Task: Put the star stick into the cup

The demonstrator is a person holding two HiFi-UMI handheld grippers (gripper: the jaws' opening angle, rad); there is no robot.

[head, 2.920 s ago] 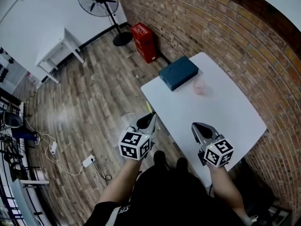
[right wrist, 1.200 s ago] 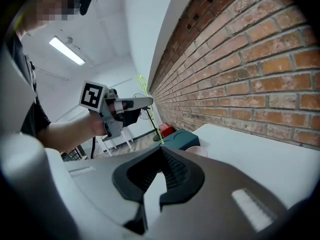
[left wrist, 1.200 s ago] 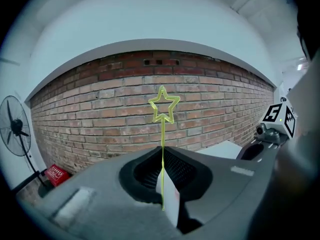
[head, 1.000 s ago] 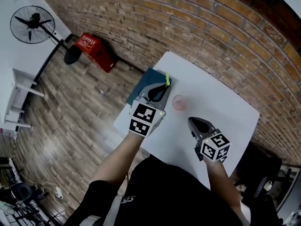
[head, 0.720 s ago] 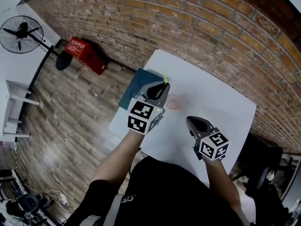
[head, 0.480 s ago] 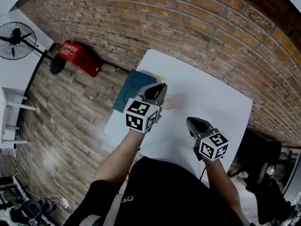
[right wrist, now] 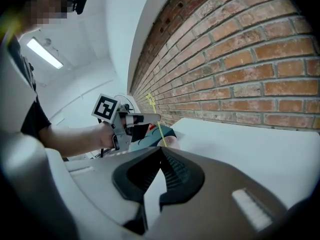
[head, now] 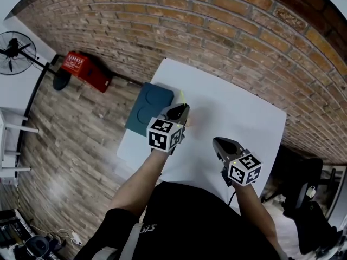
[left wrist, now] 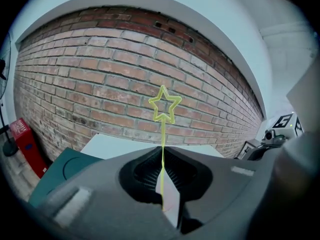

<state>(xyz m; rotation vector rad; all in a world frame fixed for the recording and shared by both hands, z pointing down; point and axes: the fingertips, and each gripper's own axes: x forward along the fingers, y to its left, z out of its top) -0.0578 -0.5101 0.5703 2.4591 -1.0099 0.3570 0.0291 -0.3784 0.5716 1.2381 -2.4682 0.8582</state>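
Observation:
A thin yellow star stick (left wrist: 163,105) stands upright, with my left gripper (head: 182,111) shut on its stem. In the right gripper view the stick (right wrist: 152,106) runs down from the left gripper (right wrist: 155,118) to the small pink translucent cup (right wrist: 173,142) on the white table (head: 238,118). Whether its lower end is inside the cup I cannot tell. In the head view the cup (head: 197,115) is a faint pink patch right of the left jaws. My right gripper (head: 218,143) hovers nearer the body, shut and holding nothing.
A dark teal box (head: 148,108) lies on the table's left corner, close to the left gripper; it also shows as the box (left wrist: 60,173) at lower left. A brick wall (head: 217,31) runs behind the table. A red crate (head: 81,68) and a fan (head: 12,50) stand on the wooden floor.
The left gripper has carried the star stick from over the teal box rightwards to the cup. The right gripper has stayed roughly in place.

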